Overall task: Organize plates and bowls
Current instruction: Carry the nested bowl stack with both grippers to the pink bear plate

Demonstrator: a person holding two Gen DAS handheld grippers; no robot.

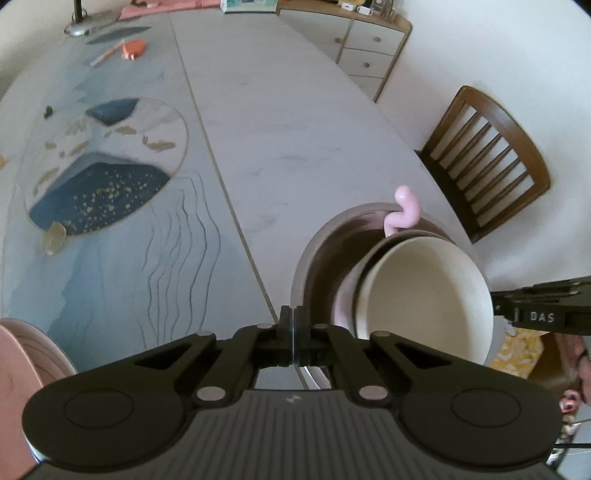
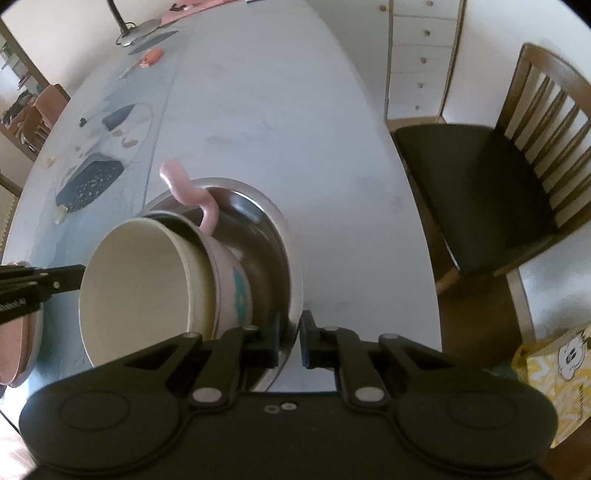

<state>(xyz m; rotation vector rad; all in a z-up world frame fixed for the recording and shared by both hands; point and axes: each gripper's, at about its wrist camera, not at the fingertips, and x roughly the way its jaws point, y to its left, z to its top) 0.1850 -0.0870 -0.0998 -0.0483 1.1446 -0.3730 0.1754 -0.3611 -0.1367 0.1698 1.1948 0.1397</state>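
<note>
A wide steel bowl (image 2: 273, 229) stands on the white table near its right edge. Inside it a pink bowl (image 2: 231, 273) with a curly pink handle (image 2: 184, 192) lies tipped on its side. A cream bowl (image 2: 144, 284) is nested in the pink one. My right gripper (image 2: 290, 336) is shut on the steel bowl's near rim. My left gripper (image 1: 293, 314) is shut with nothing in it, just left of the steel bowl (image 1: 314, 254). A pink plate (image 1: 18, 365) lies at the lower left of the left wrist view. The right gripper (image 1: 496, 301) reaches in past the cream bowl (image 1: 424, 295).
A blue patterned mat (image 1: 110, 221) covers the table's left half. An orange object (image 1: 133, 48) and a lamp base (image 1: 79, 26) sit at the far end. A wooden chair (image 2: 480, 192) stands right of the table, drawers (image 2: 421, 55) behind it, a yellow bag (image 2: 554, 376) on the floor.
</note>
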